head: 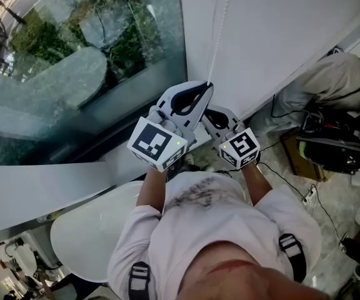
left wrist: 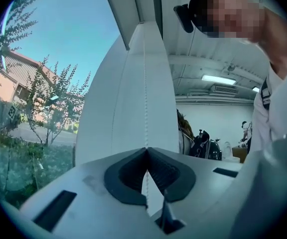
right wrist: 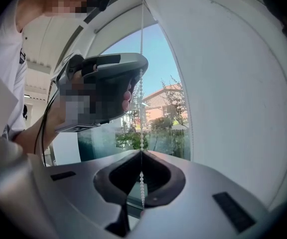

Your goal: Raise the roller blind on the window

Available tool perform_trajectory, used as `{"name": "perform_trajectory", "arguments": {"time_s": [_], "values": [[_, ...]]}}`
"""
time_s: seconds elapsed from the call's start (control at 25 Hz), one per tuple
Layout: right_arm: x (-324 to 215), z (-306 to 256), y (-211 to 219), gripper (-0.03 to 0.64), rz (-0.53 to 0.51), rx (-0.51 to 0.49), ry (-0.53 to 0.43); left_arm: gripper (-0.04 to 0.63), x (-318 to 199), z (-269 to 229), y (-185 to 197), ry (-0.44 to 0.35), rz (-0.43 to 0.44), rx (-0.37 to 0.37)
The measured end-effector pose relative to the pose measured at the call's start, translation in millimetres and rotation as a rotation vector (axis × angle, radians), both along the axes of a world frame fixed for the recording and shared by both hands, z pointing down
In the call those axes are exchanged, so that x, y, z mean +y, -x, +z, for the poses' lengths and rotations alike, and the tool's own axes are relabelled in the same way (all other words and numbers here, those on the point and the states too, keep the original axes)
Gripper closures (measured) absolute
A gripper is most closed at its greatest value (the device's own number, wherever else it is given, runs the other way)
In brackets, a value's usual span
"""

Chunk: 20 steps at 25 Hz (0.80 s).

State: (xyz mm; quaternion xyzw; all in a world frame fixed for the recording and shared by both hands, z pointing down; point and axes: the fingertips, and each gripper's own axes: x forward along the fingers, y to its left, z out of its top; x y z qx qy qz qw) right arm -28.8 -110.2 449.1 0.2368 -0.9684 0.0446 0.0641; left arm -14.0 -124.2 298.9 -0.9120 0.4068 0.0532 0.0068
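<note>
At the window, the left hand-held gripper is clenched on the blind's bead chain. It sits above the right hand-held gripper, which is clamped on the same chain lower down. The roller blind hangs just right of the glass, apparently still down, with the chain running up beside its edge. The thin beads could slip through the pads under a sharp tug. A pull angled away from the blind might jam the chain, or drag the wrong strand and lower it.
</note>
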Motion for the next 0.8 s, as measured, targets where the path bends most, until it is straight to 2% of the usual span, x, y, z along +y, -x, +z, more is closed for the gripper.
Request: {"name": "perform_trajectory", "arguments": {"time_s": [0.28, 0.8], "values": [[2, 33, 1, 0.555, -0.003, 0.045, 0.048, 0.588, 1, 33, 3, 0.069, -0.011, 0.012], [-2, 68, 5, 0.555, 0.0, 0.1, 0.104, 0.588, -2, 69, 9, 0.125, -0.03, 0.036]]}}
